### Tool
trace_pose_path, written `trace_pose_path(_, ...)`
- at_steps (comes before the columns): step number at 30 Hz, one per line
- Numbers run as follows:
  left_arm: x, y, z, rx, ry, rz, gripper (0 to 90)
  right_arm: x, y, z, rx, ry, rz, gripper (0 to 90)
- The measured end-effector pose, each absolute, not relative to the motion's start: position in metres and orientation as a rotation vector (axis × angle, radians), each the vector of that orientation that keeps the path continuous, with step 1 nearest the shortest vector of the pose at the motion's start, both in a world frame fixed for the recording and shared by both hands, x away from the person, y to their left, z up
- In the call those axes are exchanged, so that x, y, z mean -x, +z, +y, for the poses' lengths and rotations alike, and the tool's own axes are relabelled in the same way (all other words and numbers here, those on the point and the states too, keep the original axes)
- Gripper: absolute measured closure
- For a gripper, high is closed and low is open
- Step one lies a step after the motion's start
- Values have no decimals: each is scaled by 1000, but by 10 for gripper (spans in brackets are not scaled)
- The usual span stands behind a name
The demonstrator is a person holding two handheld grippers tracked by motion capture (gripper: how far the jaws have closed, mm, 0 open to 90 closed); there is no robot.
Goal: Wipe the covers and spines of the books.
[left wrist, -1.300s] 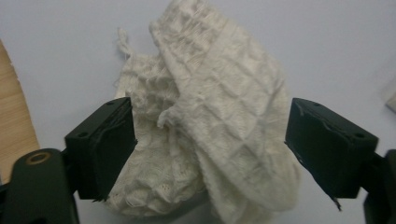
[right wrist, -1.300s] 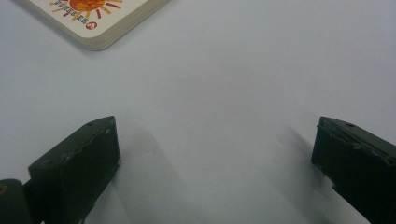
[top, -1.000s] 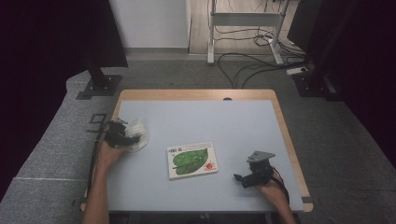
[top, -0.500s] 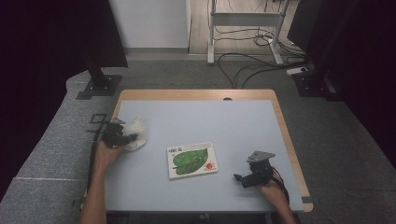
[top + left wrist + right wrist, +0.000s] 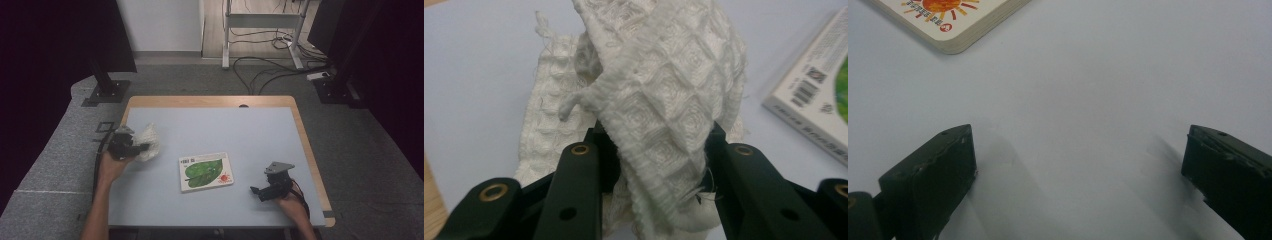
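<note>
Since a second ago my left gripper (image 5: 142,147) has slid a little toward my side of the table, taking the cloth (image 5: 147,142) along with it; my right gripper (image 5: 256,191) has stayed where it was.

The table (image 5: 210,125) is pale blue with a wooden rim. On it, about midway between my two hands, lies the book (image 5: 205,171), flat, with a green leaf and a red sun on its cover. In the left gripper view its white back edge with the barcode (image 5: 809,100) shows off to the right, apart from the cloth.

The cloth (image 5: 659,100) is a white waffle-weave rag, bunched up near the table's left edge. My left jaws are clamped on it: a thick fold runs straight down between the two black fingers (image 5: 579,185), pressed by both, while the rest billows up and out beyond the tips and a flatter part lies on the table behind.

My right gripper (image 5: 1078,150) rests low over the bare table near the right front corner, jaws spread wide with nothing between them. The book's rounded corner (image 5: 955,35) lies ahead of the fingers (image 5: 943,160), well apart from them.
</note>
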State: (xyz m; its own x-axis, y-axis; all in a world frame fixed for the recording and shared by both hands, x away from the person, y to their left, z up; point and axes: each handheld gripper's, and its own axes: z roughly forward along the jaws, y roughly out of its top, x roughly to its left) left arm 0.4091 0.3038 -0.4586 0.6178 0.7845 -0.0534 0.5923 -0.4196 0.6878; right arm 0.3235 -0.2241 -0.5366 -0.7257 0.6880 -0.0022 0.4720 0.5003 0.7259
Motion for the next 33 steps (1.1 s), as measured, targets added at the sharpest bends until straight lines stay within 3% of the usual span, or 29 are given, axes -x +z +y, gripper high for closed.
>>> trace_pose_path(33, -386, -462, 200, -2255, 283, 796, 611, -323, -537, -224, -976, 1055, 2456, 3)
